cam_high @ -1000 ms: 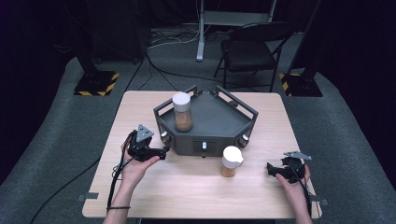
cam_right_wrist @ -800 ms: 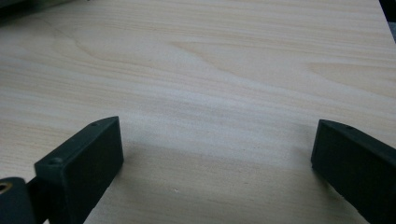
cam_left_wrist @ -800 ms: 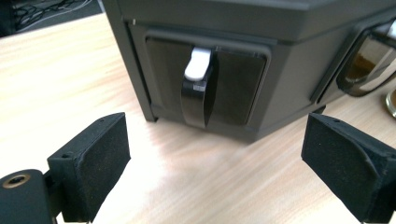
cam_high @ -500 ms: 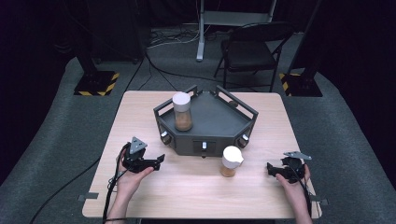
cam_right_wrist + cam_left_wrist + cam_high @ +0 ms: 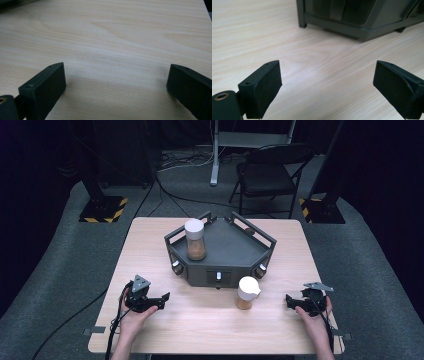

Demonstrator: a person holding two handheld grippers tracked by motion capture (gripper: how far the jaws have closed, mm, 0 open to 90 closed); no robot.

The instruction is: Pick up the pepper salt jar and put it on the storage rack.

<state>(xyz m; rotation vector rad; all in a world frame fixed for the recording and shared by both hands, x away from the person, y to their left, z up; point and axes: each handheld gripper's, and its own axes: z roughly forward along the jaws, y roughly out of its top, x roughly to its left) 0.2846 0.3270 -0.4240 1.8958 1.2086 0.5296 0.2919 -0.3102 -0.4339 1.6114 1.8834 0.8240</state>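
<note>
A dark grey angular tray (image 5: 235, 257) stands at the middle of the wooden table (image 5: 210, 320). One white-capped jar of brown contents (image 5: 194, 240) stands inside the tray at its left. A second white-capped jar (image 5: 247, 293) stands on the table just in front of the tray. My left gripper (image 5: 161, 299) rests low over the table at the front left, open, nothing between its pads (image 5: 264, 85); the tray's corner (image 5: 352, 17) lies ahead of it. My right gripper (image 5: 291, 301) sits at the front right, open over bare wood, its pads (image 5: 45, 87) wide apart.
A folding chair (image 5: 270, 172) and a stand's pole (image 5: 215, 155) are behind the table. Black stands with yellow-striped bases (image 5: 102, 210) flank it on the grey floor. Cables trail from the left gripper (image 5: 115, 330) over the table's front edge.
My left gripper has come down and back toward the table's front left, away from the tray. The right gripper and both jars have stayed put.
</note>
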